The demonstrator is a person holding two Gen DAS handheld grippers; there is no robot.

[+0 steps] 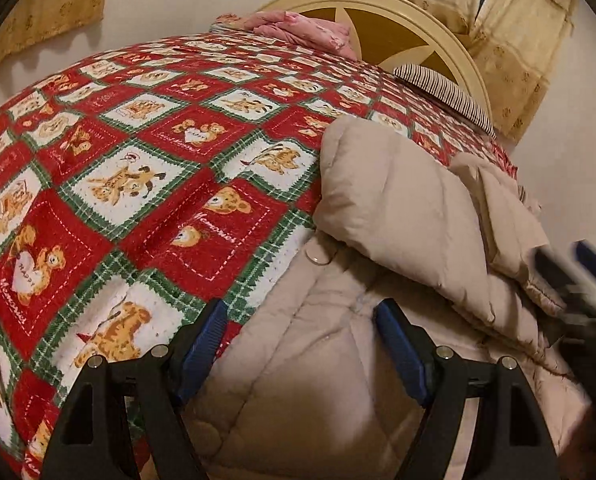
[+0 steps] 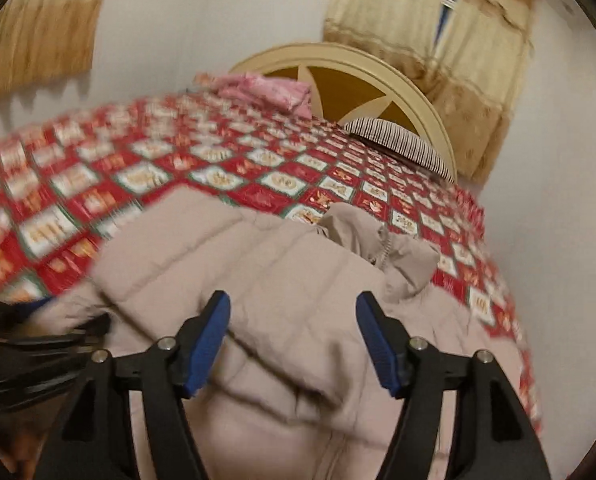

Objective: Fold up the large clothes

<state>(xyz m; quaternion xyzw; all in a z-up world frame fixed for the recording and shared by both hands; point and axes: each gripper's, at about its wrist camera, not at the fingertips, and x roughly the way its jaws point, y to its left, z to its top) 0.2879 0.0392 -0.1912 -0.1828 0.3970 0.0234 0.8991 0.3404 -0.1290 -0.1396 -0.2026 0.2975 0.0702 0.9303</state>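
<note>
2 grippers, left gripper point(image 1: 300, 354) and right gripper point(image 2: 292, 344), hover released over the half-folded beige coat point(image 1: 338, 360) on the bed point(image 1: 138, 160); next, pinching its near hem.

I see a bed point(image 1: 430, 16) with a cream arched headboard, covered by a red, green and white teddy-bear patchwork quilt point(image 1: 146, 168). On the quilt lie a beige puffer coat point(image 1: 338, 380) at the near edge, a striped pillow point(image 1: 446, 92) against the headboard, and crumpled pink bedding point(image 1: 298, 26) at the far end.
</note>
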